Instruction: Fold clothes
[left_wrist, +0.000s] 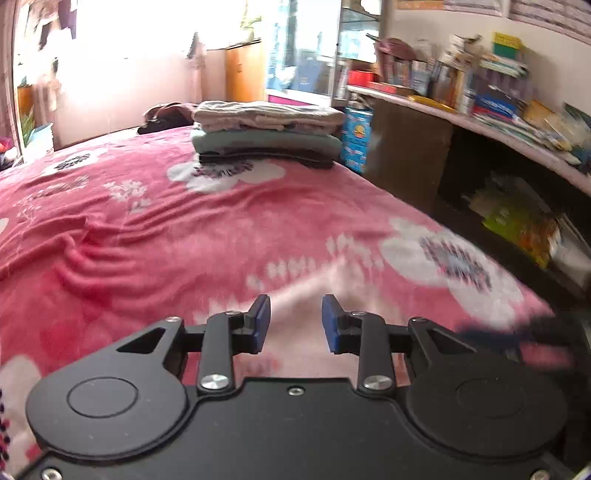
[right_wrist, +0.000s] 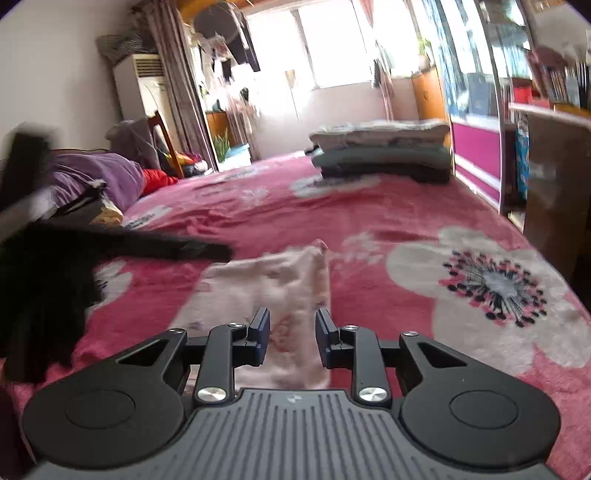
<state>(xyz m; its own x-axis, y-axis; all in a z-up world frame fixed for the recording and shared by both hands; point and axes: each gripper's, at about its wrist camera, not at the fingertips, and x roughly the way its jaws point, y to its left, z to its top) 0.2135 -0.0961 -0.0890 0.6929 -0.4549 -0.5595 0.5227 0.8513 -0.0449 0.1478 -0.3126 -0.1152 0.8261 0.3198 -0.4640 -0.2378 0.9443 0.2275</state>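
The pale pink garment lay flat on the pink floral blanket, directly under and ahead of your right gripper. That gripper's jaws stood apart, gripping nothing, the cloth beneath them. Your left gripper was likewise parted and empty, with a blurred strip of the same pale cloth just ahead of it. A dark blurred shape lay to the garment's left. Well beyond, a stack of folded clothes sat at the blanket's far end, beside a cluttered shelf.
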